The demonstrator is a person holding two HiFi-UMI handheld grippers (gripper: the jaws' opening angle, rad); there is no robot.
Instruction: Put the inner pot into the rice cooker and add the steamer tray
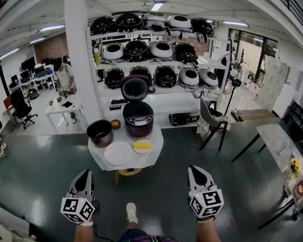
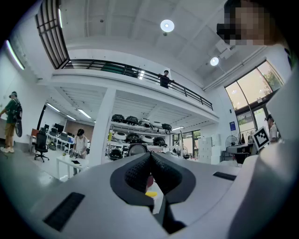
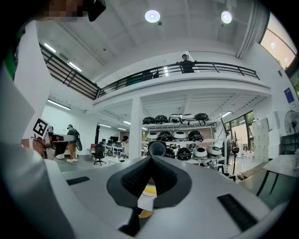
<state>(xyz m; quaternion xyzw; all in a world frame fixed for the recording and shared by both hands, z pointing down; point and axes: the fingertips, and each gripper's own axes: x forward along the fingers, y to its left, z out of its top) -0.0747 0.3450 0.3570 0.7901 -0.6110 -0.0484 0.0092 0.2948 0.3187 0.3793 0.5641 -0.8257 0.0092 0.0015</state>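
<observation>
Nearest, the left tool (image 1: pixel 84 172) and the right tool (image 1: pixel 194 169) are held level over the dark floor, well apart, one on each side of the person's white shoe (image 1: pixel 132 212). Each tool's own view shows its two black ribbed pads pressed together at the tip, with nothing between them. Both tools point toward a small round white worktop (image 1: pixel 98 158) that stands well ahead of them. At the front of the worktop the steamer tray (image 1: pixel 118 153), a white round disc, lies flat. Just to its right is a shallow dish with something yellow (image 1: pixel 143 146) on it. Behind the tray at the left edge, the dark inner pot (image 1: pixel 100 132) stands upright on the worktop, outside the cooker, with a small bowl (image 1: pixel 115 124) just beside it. The dark red rice cooker (image 1: pixel 138 118) stands at the back, to the right of the pot, with its lid (image 1: pixel 135 87) raised. A grey chair (image 1: pixel 213 122) stands off to the right. Farther back, a white shelf unit (image 1: pixel 153 63) carries rows of other cookers, a white pillar (image 1: pixel 82 56) rises to its left, and a person (image 1: pixel 65 75) stands at the far left.
</observation>
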